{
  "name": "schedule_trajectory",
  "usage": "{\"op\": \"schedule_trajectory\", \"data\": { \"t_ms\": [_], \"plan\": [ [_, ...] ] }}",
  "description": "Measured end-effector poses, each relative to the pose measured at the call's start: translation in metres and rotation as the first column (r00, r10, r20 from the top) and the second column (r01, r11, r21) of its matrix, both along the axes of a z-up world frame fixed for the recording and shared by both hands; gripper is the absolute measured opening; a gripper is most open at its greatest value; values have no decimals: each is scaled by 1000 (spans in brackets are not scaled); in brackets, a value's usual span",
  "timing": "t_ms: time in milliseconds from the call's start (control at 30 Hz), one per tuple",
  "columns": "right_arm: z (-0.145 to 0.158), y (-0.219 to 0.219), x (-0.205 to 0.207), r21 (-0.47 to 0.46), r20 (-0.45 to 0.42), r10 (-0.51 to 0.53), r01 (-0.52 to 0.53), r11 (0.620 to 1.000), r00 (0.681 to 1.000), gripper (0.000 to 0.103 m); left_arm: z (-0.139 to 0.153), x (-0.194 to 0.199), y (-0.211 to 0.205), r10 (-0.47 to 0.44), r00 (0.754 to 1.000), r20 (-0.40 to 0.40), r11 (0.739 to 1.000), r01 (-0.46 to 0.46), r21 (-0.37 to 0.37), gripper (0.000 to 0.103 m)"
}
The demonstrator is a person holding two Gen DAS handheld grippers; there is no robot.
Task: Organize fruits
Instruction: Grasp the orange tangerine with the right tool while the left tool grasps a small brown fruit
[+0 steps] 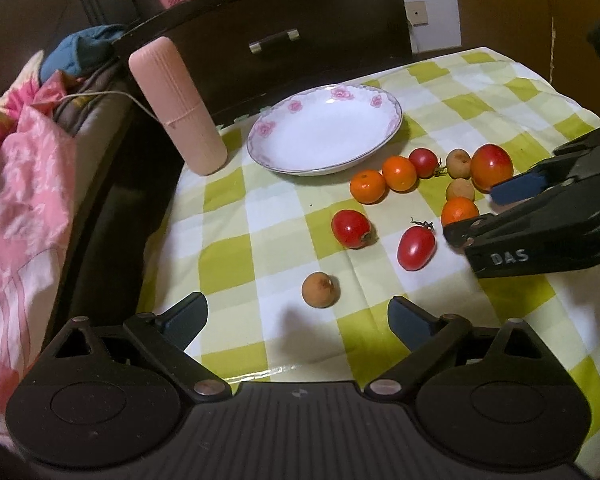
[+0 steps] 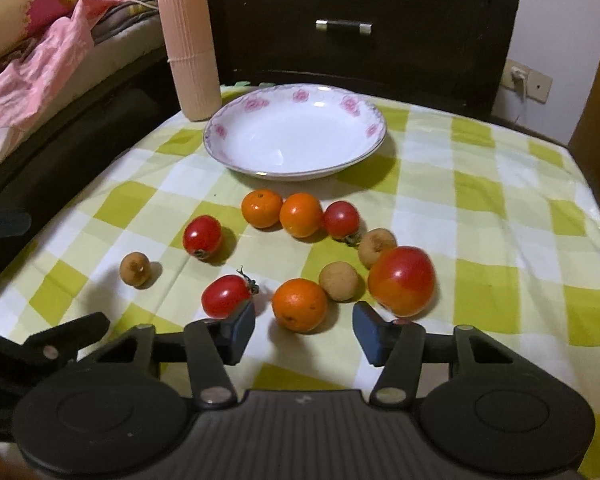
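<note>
A white plate with pink flowers (image 1: pixel 324 132) (image 2: pixel 296 140) sits empty at the back of the checked tablecloth. In front of it lie several small fruits: oranges, red tomatoes and brown longans. My right gripper (image 2: pixel 304 332) (image 1: pixel 477 213) is open, a fingertip on either side of the nearest orange (image 2: pixel 299 305) (image 1: pixel 459 209) with gaps showing. A large tomato (image 2: pixel 402 280) lies just to its right and a stemmed tomato (image 2: pixel 225 295) just to its left. My left gripper (image 1: pixel 298 318) is open, just short of a lone longan (image 1: pixel 320 290) (image 2: pixel 136 268).
A tall pink ribbed cylinder (image 1: pixel 178 106) (image 2: pixel 190 48) stands left of the plate at the table's back corner. A dark drawer cabinet (image 1: pixel 276 32) stands behind the table. Pink bedding (image 1: pixel 24 168) is piled off the table's left edge. The tablecloth's right half (image 2: pixel 500 208) holds no fruit.
</note>
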State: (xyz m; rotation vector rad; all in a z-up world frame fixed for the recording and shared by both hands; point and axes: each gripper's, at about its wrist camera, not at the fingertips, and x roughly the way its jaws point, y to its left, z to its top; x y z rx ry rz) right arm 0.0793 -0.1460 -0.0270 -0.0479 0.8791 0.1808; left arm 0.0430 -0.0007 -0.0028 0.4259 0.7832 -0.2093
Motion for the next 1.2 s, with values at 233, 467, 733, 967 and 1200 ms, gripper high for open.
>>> {"op": "schedule_trajectory", "data": {
  "t_ms": [233,467,733,967,1200],
  "plan": [
    [-13,2,13,17,-31,2,-2,1000,1000,48,-7,4,-2,-19,1000,-18,1000,18,-23,97],
    [-15,0,16,10,-18,-18,18,1000,1000,39,-24,27,-3,-25,999,-42,999,23,-36,81],
    [-13,-5,14,25,-28,-12,13,1000,1000,38,-36,50,7,13,992,-125,993,-27,-111,59],
    [-9,-4,11,30,-28,-12,13,999,1000,38,-37,50,5,19,992,-126,992,-35,-123,52],
    [-5,-6,11,41,-32,-18,19,999,999,38,-35,52,6,8,984,-177,985,-38,-167,32]
  ]
}}
